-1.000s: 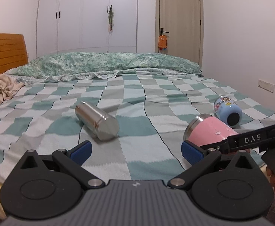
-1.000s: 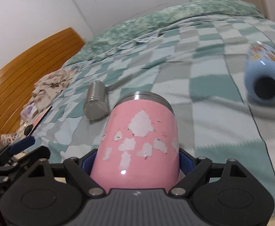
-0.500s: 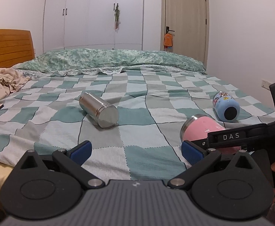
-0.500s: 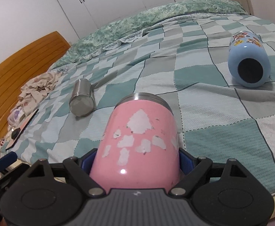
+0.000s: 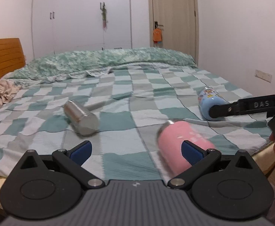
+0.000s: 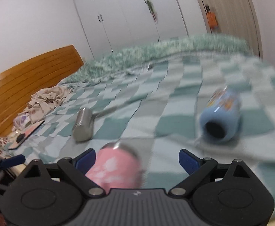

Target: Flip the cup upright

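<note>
A pink cup [image 5: 182, 143] lies on its side on the checked bedspread near the front edge; it also shows blurred in the right wrist view [image 6: 116, 167]. My right gripper [image 6: 137, 160] is open, with the pink cup by its left finger and free of both pads. My left gripper [image 5: 135, 148] is open and empty, its right pad in front of the pink cup. A steel cup [image 5: 81, 118] and a blue printed cup [image 5: 209, 103] also lie on their sides. The right gripper's black finger [image 5: 246, 107] crosses in front of the blue cup.
The checked bedspread [image 5: 118, 98] covers the bed, with a rolled green duvet [image 5: 107, 60] at the back. Crumpled cloth [image 6: 45, 101] and a flat board [image 6: 26, 133] lie by the wooden headboard [image 6: 30, 73]. The bed's front edge is just below the grippers.
My right gripper has opened and let go of the pink cup, which now lies loose on the bed. The right gripper has lifted and moved right. The left view has shifted left.
</note>
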A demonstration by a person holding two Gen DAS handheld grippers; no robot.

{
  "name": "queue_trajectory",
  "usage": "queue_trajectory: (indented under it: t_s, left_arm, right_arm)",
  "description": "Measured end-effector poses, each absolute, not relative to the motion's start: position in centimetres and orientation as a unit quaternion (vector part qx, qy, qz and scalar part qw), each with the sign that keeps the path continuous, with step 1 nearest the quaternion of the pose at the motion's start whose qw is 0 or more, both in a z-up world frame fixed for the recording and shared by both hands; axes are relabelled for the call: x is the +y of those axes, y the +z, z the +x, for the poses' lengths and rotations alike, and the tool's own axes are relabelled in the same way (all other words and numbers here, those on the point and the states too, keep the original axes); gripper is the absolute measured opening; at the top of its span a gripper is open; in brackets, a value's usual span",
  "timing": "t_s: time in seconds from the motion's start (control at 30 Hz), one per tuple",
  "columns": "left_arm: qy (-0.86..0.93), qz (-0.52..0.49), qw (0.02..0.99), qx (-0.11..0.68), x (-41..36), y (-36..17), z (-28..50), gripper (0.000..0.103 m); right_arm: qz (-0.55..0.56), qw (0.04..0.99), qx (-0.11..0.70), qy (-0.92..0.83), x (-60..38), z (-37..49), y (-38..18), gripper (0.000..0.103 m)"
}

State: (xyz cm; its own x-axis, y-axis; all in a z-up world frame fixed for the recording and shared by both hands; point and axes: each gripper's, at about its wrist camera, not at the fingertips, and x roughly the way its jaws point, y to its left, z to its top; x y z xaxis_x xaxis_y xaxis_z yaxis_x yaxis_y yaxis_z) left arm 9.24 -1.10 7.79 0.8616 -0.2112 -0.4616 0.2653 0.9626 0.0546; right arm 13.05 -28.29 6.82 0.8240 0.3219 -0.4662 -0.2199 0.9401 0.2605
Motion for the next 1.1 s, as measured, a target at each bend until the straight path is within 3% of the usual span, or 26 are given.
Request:
queue_trajectory:
  t_s: [0.33,0.83,0.93,1.1]
  left_arm:
    - [-0.127,0.042,0.936,0.327,-7.8,7.1,13.9,0.103]
    - [-0.033,0.076,0.885,0.459,-13.0,4.4,22.0,0.103]
    - [-0.048,0.065,0.866,0.494,-13.0,3.7,23.2,0.088]
    - [-0.053,0.045,0.877,0.476,-12.2,4.0,21.9,0.088]
  right_arm:
    - [-0.023,0.961,0.235,0.143,-33.1,13.3,5.8,0.095]
    - [-0.018,0.951,0.252,0.178,-34.7,15.0,2.6,0.095]
    - [-0.014,0.951,0.251,0.181,-34.8,14.8,2.6,0.095]
    - [-0.007,0.951,0.251,0.18,-35.1,14.2,2.7,0.095]
